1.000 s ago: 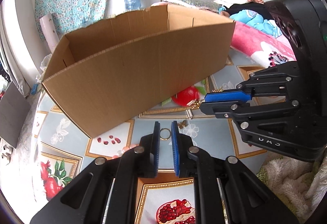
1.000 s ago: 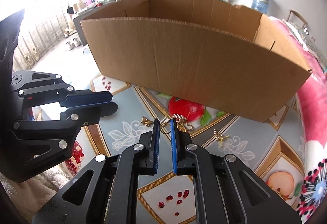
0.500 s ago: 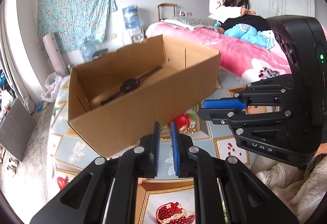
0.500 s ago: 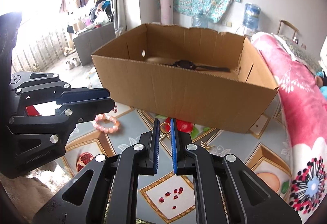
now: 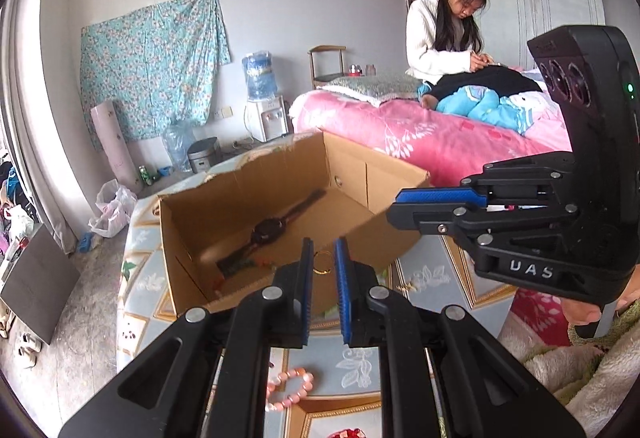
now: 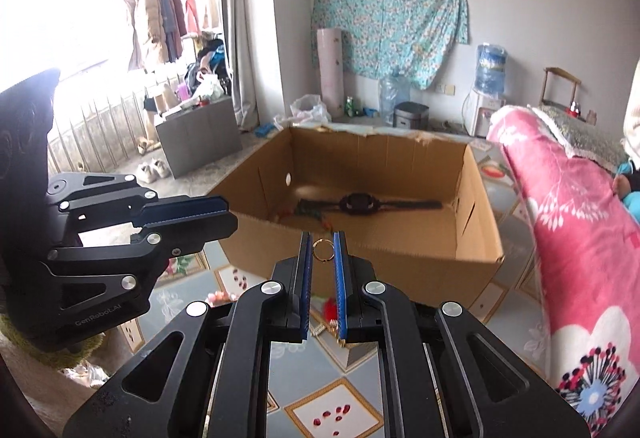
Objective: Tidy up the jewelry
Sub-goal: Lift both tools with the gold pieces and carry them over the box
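Both pinching gold rings: left gripper [image 5: 321, 265] on one ring [image 5: 322, 263], right gripper [image 6: 323, 252] on another ring [image 6: 323, 250], near cardboard box [image 6: 400, 258].

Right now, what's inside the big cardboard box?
Inside the cardboard box lies a black wristwatch stretched flat, with some small colourful bits near one strap end. The near wall hides the closest strip of the floor.

Soft daylight; blown-out window [image 6: 60, 10]; fisheye-warped edges
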Demonstrator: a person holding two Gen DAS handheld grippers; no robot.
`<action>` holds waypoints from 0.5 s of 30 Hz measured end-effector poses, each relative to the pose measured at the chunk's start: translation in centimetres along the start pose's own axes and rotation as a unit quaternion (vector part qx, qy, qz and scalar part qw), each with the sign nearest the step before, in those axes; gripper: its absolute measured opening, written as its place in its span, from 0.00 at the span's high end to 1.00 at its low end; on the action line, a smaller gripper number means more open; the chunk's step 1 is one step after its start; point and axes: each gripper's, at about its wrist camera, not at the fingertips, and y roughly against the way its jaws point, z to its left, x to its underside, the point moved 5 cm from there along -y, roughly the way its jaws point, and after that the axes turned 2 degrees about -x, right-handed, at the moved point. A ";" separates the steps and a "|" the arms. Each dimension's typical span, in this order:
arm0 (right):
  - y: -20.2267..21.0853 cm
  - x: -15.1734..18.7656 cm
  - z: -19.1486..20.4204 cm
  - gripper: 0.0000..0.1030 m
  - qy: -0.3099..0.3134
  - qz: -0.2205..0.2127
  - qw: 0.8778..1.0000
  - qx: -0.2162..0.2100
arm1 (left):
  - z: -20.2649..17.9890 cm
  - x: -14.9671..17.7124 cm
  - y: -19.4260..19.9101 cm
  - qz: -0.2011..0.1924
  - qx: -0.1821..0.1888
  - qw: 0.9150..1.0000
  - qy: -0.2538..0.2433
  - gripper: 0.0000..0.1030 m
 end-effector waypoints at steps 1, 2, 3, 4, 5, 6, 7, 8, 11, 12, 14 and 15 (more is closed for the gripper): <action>0.0 -0.4 -0.1 0.92 0.001 -0.005 1.000 -0.001 | 0.2 -0.3 0.1 -0.004 0.000 1.000 0.001 0.90; 0.0 -0.7 -0.2 0.92 0.003 -0.008 1.000 -0.001 | 0.4 -0.7 0.0 -0.007 0.001 1.000 0.001 0.90; -0.1 -1.2 -0.4 0.92 0.005 -0.011 1.000 -0.004 | 0.5 -1.1 0.1 -0.010 0.002 1.000 0.002 0.90; -0.2 -1.7 -0.6 0.92 0.005 -0.013 1.000 -0.009 | 0.7 -1.5 -0.1 -0.011 0.002 1.000 0.001 0.90; -0.2 -2.2 -0.9 0.92 0.006 -0.014 1.000 -0.010 | 1.0 -1.9 -0.3 -0.012 0.002 1.000 0.000 0.90; -0.4 -2.8 -1.3 0.92 0.007 -0.016 1.000 -0.014 | 1.3 -2.3 -0.6 -0.013 0.004 1.000 0.002 0.90; -0.6 -3.4 -1.7 0.92 0.007 -0.016 1.000 -0.018 | 1.6 -2.8 -1.0 -0.013 0.006 1.000 0.004 0.90; -1.0 -4.0 -2.3 0.92 0.006 -0.014 1.000 -0.025 | 1.7 -3.2 -1.3 -0.012 0.010 1.000 0.006 0.90; -2.3 -5.7 -3.7 0.92 0.002 0.001 0.999 -0.042 | 2.7 -4.6 -3.4 0.001 0.029 0.999 0.022 0.90; -3.1 -6.2 -4.2 0.92 0.000 0.014 0.999 -0.051 | 3.0 -4.8 -4.3 0.010 0.036 0.999 0.030 0.90; -4.9 -6.7 -5.0 0.92 -0.007 0.044 0.997 -0.068 | 3.6 -4.9 -6.0 0.033 0.051 0.997 0.049 0.90; -6.1 -6.8 -5.4 0.92 -0.011 0.064 0.995 -0.078 | 4.0 -4.8 -7.3 0.054 0.065 0.994 0.063 0.90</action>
